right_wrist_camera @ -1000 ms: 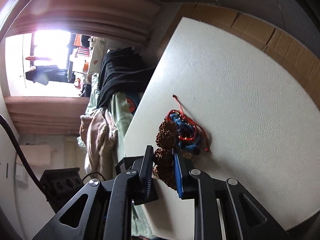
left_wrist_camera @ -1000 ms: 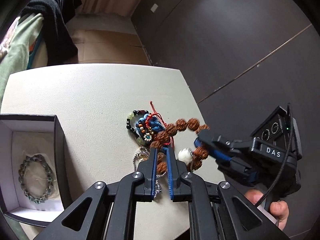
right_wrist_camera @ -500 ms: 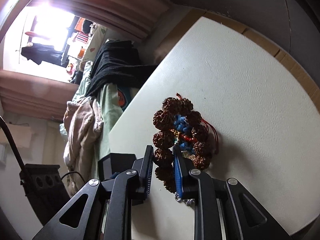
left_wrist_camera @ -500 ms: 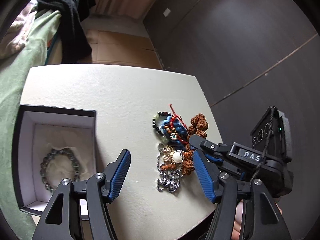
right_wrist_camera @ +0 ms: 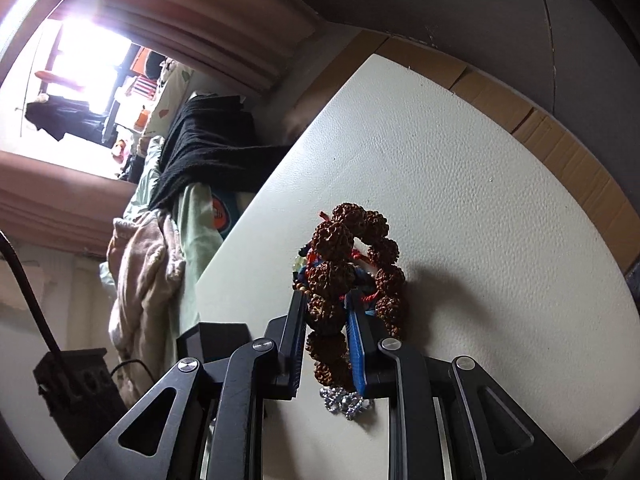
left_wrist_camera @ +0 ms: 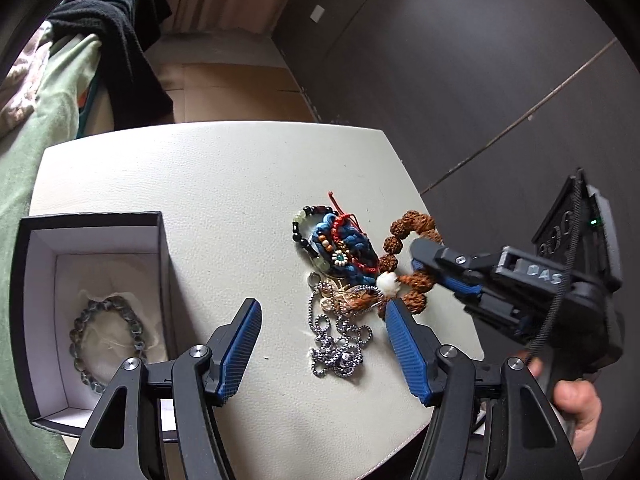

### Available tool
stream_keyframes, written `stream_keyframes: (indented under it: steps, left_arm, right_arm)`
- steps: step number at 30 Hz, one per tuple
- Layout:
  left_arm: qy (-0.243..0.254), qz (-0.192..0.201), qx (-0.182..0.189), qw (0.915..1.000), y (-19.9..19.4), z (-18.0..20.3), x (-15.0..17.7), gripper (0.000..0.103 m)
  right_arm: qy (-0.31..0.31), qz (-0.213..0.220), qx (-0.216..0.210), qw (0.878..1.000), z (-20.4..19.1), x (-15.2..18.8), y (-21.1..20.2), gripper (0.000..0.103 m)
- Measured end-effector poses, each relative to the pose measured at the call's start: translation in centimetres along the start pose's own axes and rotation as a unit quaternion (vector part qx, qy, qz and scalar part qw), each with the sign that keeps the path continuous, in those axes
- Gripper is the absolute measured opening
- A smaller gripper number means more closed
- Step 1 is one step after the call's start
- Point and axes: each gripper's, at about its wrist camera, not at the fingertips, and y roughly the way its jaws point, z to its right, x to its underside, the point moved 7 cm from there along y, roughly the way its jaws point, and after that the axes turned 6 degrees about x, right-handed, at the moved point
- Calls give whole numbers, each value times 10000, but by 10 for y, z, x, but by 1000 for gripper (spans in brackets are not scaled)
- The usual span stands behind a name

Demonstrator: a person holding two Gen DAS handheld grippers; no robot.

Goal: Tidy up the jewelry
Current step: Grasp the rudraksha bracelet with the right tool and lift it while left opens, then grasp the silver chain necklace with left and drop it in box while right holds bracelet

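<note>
White textured table (left_wrist_camera: 224,184), rounded corner at the right. Jewelry lies in a tangle near that corner.

Left gripper (left_wrist_camera: 322,312): tongs spread wide, nothing between them, hanging over the table just short of the pile. Its blue fingers (left_wrist_camera: 240,344) flank the silver chain (left_wrist_camera: 338,344), which lies coiled on the surface at the near end of the tangle.

Right gripper (right_wrist_camera: 326,316): tongs closed on the brown seed-bead bracelet (right_wrist_camera: 340,264), pinching a stretch of its loop. In the right wrist view the rest of the loop stands up beyond the fingertips (whether the far beads touch the table cannot be told). In the left wrist view the same bracelet (left_wrist_camera: 404,236) sits at the right edge of the pile, a white bead (left_wrist_camera: 387,282) beside it.

Blue and red cord bracelets (left_wrist_camera: 344,248) bunch in the middle of the tangle, with a dark bead strand (left_wrist_camera: 302,228) curving along their left side.

Open black box (left_wrist_camera: 92,220) with white lining stands at the table's left edge, well apart from the pile. A grey-green bead bracelet (left_wrist_camera: 108,340) lies inside it.

Beyond the table: black cloth (left_wrist_camera: 116,20) draped over pale green fabric (left_wrist_camera: 48,112).
</note>
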Motion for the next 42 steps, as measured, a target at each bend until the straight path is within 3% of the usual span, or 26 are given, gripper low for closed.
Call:
stream_keyframes:
  steps: [18, 24, 26, 29, 37, 42]
  left_arm:
    - [12, 201, -147, 9997, -16, -2, -2, 66]
    - [311, -221, -344, 9987, 16, 8, 15, 66]
    - [539, -247, -559, 9967, 22, 13, 18, 66]
    - [632, -426, -505, 9958, 33, 20, 25, 65]
    - [1184, -1022, -895, 9836, 66, 29, 51, 64]
    - [1498, -915, -1180, 9774, 70, 32, 54, 64]
  right_arm:
    - [-458, 602, -1156, 9904, -51, 5, -67, 21]
    - [-396, 726, -1046, 9911, -48, 2, -74, 21]
    - [-343, 769, -1004, 9914, -45, 0, -78, 21]
    - [-279, 838, -878, 9922, -37, -5, -85, 21]
    - [-57, 816, -723, 9940, -15, -13, -93, 21]
    - [-26, 824, -681, 9943, -9, -15, -97, 21]
